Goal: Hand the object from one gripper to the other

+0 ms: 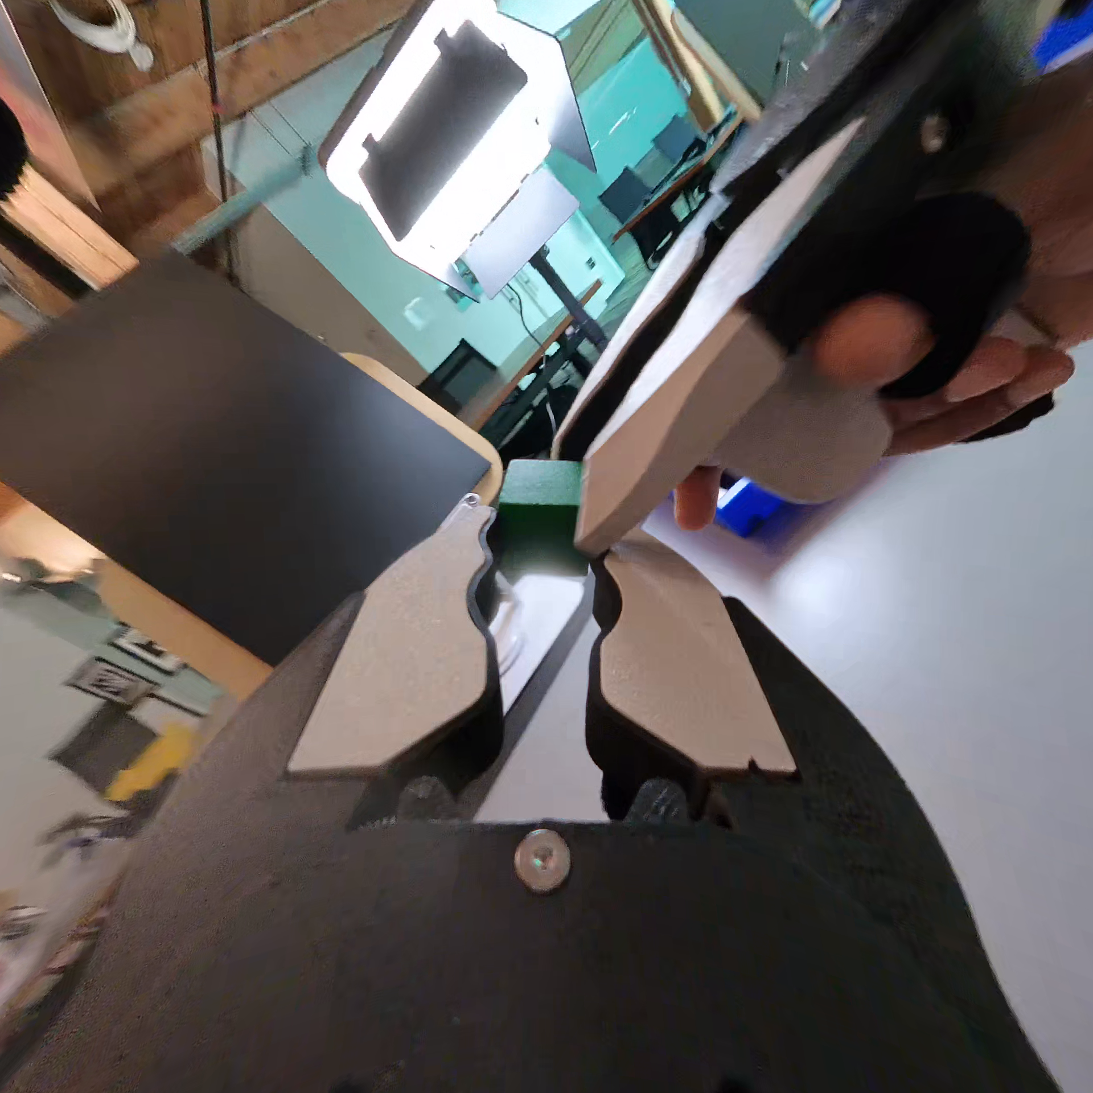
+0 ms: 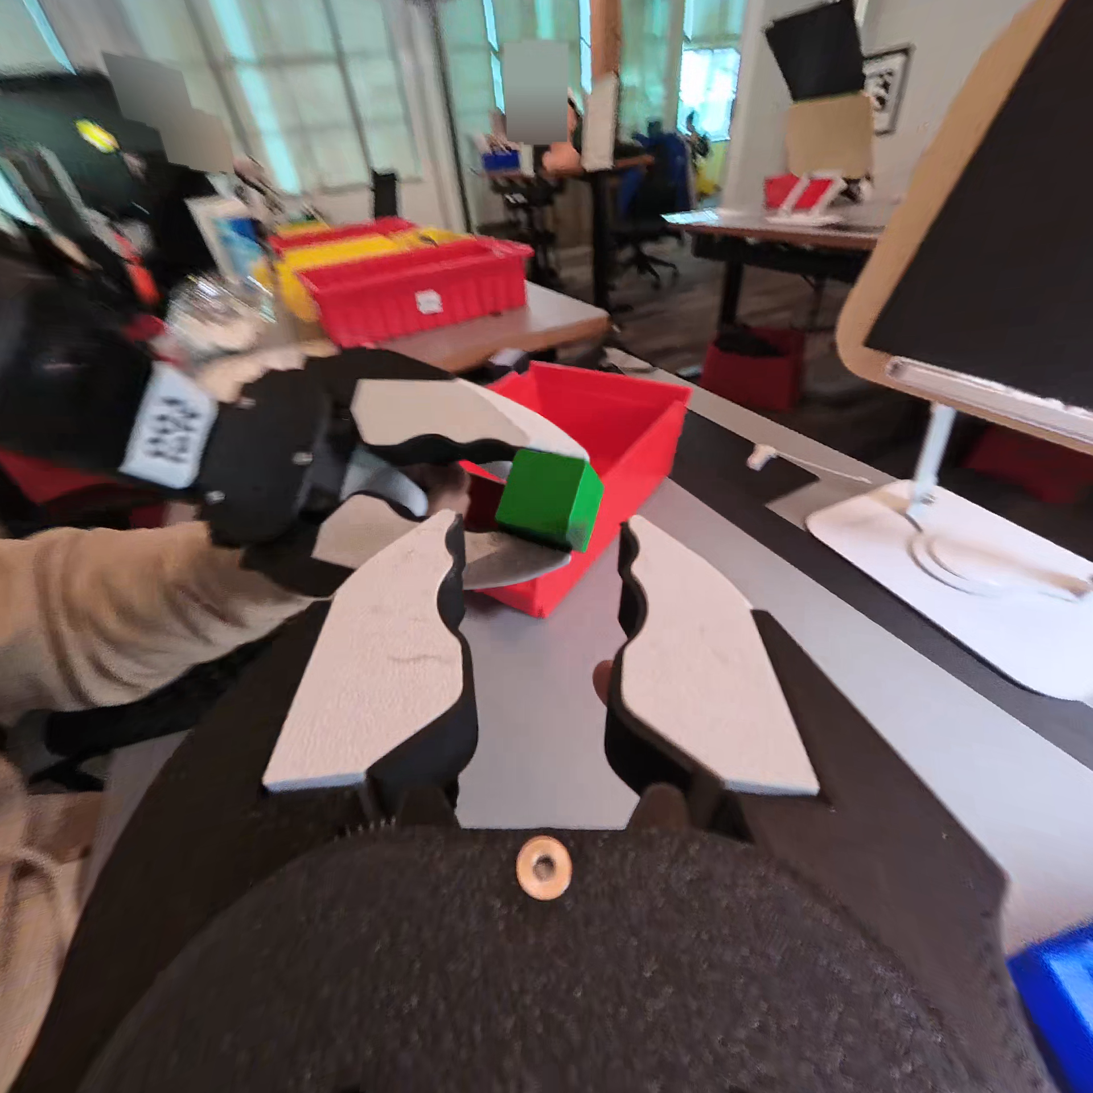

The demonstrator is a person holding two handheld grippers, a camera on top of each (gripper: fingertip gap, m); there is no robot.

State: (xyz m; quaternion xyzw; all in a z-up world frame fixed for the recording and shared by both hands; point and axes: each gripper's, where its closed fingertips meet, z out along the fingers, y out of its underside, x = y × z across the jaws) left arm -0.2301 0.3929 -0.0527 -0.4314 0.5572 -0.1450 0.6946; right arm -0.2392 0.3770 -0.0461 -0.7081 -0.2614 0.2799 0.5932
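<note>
Left hand-held gripper (image 2: 547, 503) clamps green block (image 2: 547, 503) (above red bin (image 2: 639, 432)); right hand-held gripper (image 2: 541, 550) spread wide, empty.

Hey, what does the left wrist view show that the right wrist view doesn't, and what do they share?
Only the left wrist view: a bright light panel overhead and a wooden wall behind it.

Only the right wrist view: a red bin on the grey table, larger red and yellow bins behind, and a monitor's white stand.

Both: the green block clamped in the left hand-held gripper, the open right hand-held gripper close by it, and the dark monitor screen.
</note>
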